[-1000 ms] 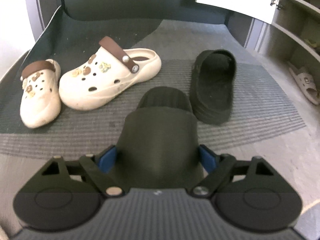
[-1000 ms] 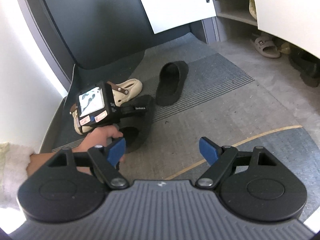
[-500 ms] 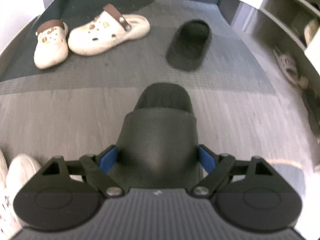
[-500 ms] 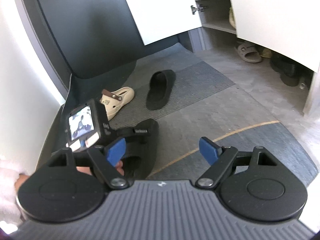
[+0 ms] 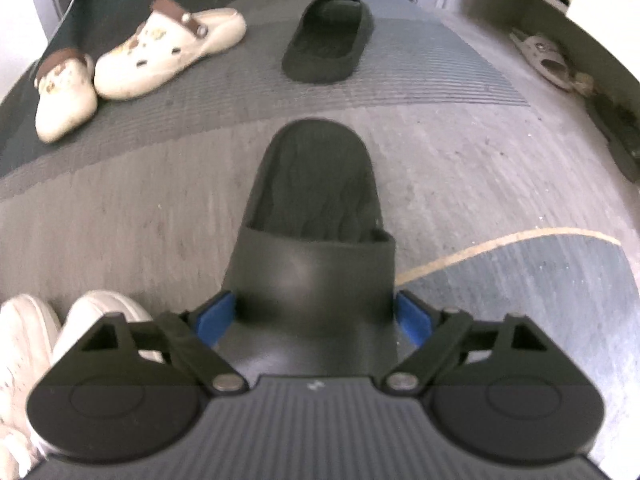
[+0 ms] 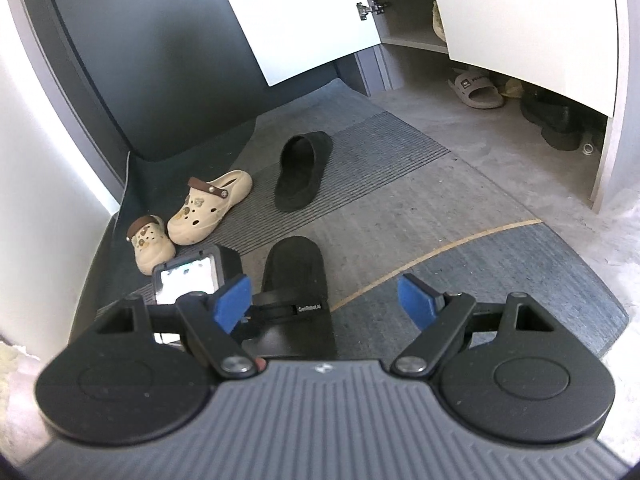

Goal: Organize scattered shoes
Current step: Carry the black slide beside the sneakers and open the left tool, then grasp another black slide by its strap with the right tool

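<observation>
Two grippers: one in each of my hands.
My left gripper [image 5: 316,316]: clamped across the strap of a black rubber slide sandal [image 5: 316,208], toe pointing away from me.
My right gripper [image 6: 326,300]: blue pads spread wide, nothing between them.
Ahead of the left: a second black slide [image 5: 326,38] on the ribbed grey mat [image 5: 440,64]; bare floor lies between.
Ahead-left: two cream clogs with brown straps [image 5: 168,52], side by side.
Ahead-right: open white shoe cabinet [image 6: 520,12], mat edge just short of it.

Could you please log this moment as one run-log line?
left claw: shut on black slide | right claw: open | second slide, two clogs: on mat
</observation>
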{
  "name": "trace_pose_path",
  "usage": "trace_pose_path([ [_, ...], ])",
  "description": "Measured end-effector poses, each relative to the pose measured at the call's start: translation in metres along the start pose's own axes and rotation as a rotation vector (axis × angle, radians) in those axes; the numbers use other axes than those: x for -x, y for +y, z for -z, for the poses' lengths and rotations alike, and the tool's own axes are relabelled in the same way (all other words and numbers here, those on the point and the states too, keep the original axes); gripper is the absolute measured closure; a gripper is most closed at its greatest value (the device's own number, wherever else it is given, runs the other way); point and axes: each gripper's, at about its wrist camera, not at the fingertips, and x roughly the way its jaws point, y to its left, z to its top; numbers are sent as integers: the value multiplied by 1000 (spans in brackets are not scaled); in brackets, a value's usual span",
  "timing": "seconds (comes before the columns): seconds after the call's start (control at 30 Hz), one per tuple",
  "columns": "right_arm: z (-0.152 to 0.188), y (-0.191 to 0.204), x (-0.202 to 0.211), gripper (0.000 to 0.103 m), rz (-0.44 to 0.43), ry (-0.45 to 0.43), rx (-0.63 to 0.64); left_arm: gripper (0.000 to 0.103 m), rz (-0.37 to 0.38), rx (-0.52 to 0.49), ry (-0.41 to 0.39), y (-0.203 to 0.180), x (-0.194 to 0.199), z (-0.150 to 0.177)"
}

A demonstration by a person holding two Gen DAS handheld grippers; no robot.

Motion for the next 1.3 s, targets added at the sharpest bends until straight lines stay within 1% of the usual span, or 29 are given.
trace_pose_path([
  [0.03,0,0,0,20,4,-4,-5,6,15,3,-23,4,9,1],
  [0.1,0,0,3,20,15,-27,-27,6,36,8,-35,9,17,1],
  [0.13,0,2,4,20,15,-34,-25,6,57,13,-47,17,28,2],
  [0.17,-1,4,4,20,14,-42,-22,6,58,15,-48,17,29,2],
  [0.2,-1,6,5,20,14,-49,-18,6,66,29,-55,26,40,2],
  [0.27,0,11,7,20,5,-63,-5,6,79,60,-59,42,58,1],
  [0.37,5,20,9,20,-12,-97,63,6,102,42,-80,60,82,-1],
  [0.5,14,26,1,20,-29,-170,303,5,89,45,-130,91,113,6],
  [0.57,18,25,-15,20,-63,-158,481,5,95,51,-137,106,126,11],
  [0.7,23,23,-56,20,-142,-5,872,5,113,10,-177,127,148,27],
  [0.8,28,25,-85,21,-194,100,1189,4,121,-60,-202,131,153,37],
  [0.87,32,25,-101,21,-294,164,1389,4,126,-93,-205,131,151,41],
  [0.9,34,27,-110,21,-300,182,1453,4,122,-99,-198,129,149,44],
  [0.93,36,30,-120,26,-302,200,1515,4,118,-99,-180,129,145,46],
  [0.97,38,33,-130,27,-304,218,1577,4,121,-96,-156,127,142,47],
  [1.03,42,38,-149,27,-308,254,1700,4,138,-92,-114,124,135,51],
  [1.1,45,47,-176,27,-324,287,1817,4,143,-92,-98,122,131,52],
  [1.13,46,49,-183,27,-336,296,1846,4,151,-93,-90,120,126,51],
  [1.17,51,52,-194,27,-356,314,1917,4,157,-93,-91,121,125,50],
  [1.2,51,49,-194,27,-358,316,1924,4,159,-95,-94,121,123,50],
  [1.3,61,51,-206,27,-418,318,2087,4,170,-125,-126,117,117,44],
])
